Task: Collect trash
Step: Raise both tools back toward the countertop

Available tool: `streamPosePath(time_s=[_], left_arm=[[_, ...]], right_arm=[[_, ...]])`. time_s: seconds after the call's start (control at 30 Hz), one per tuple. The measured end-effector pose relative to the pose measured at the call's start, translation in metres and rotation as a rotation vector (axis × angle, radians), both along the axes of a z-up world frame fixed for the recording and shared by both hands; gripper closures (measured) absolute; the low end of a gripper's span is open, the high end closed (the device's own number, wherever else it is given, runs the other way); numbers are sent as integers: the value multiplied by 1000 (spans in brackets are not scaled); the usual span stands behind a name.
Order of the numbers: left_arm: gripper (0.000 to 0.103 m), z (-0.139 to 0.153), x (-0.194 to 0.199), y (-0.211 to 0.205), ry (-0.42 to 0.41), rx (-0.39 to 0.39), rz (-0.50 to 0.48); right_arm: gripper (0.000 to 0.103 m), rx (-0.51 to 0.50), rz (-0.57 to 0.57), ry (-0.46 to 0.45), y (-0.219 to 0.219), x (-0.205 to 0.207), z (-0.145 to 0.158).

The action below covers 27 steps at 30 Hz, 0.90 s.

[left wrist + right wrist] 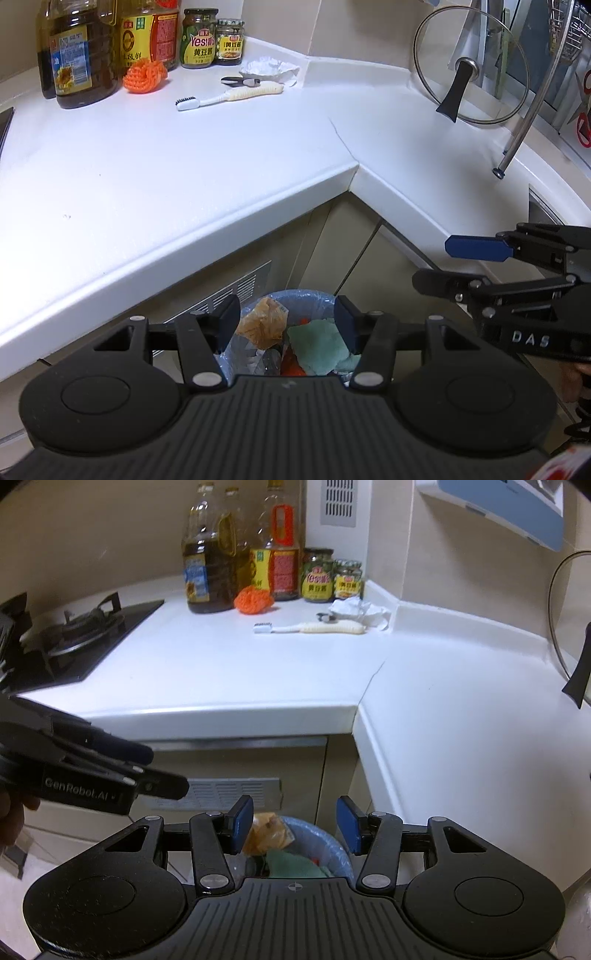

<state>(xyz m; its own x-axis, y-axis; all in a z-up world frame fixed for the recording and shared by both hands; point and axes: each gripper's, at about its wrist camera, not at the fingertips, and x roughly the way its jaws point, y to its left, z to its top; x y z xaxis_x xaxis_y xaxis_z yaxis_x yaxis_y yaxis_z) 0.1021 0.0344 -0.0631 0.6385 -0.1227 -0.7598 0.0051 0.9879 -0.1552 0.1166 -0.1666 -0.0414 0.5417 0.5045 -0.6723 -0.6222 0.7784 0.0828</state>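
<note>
trash bin: lower centre of left wrist view, on the floor below the counter's inner corner; blue liner, mouth facing up; round, no clear long axis
bin contents: crumpled orange-brown wrapper at left, pale green sheet at right, a red scrap between them, clear plastic underneath
crumpled tissue: still on the counter, upper centre, against the backsplash; no clear axis
left gripper: over the bin, jaws partly apart, nothing between the blue pads; bin shows through the gap
right gripper: also above the bin, jaws partly apart, empty; appears at right edge of left wrist view, pointing left
countertop: white, L-shaped; front lip runs diagonally, the two runs meeting at an inner corner directly above the bin
open room: wide bare counter in mid frame; bin tucked between the two cabinet fronts, vent grille just left of it
toothbrush: near the tissue, long axis left-right, bristles at left end
nail clipper: between toothbrush and tissue
orange scrubber: left of toothbrush, before the oil bottles
sauce jars: upper centre, at the wall
glass lid: upper right, upright in a rack
gas stove: left in right wrist view
</note>
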Motion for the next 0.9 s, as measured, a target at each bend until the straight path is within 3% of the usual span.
streamPosePath(time_s=[0.53,0.9], left_arm=[[45,39,11,23,-111,15,28],[42,56,52,44,-177,57,24]], right_arm=[[51,61,-68,-25,0,34,25],[42,78,-155,-68,-6,63,45]])
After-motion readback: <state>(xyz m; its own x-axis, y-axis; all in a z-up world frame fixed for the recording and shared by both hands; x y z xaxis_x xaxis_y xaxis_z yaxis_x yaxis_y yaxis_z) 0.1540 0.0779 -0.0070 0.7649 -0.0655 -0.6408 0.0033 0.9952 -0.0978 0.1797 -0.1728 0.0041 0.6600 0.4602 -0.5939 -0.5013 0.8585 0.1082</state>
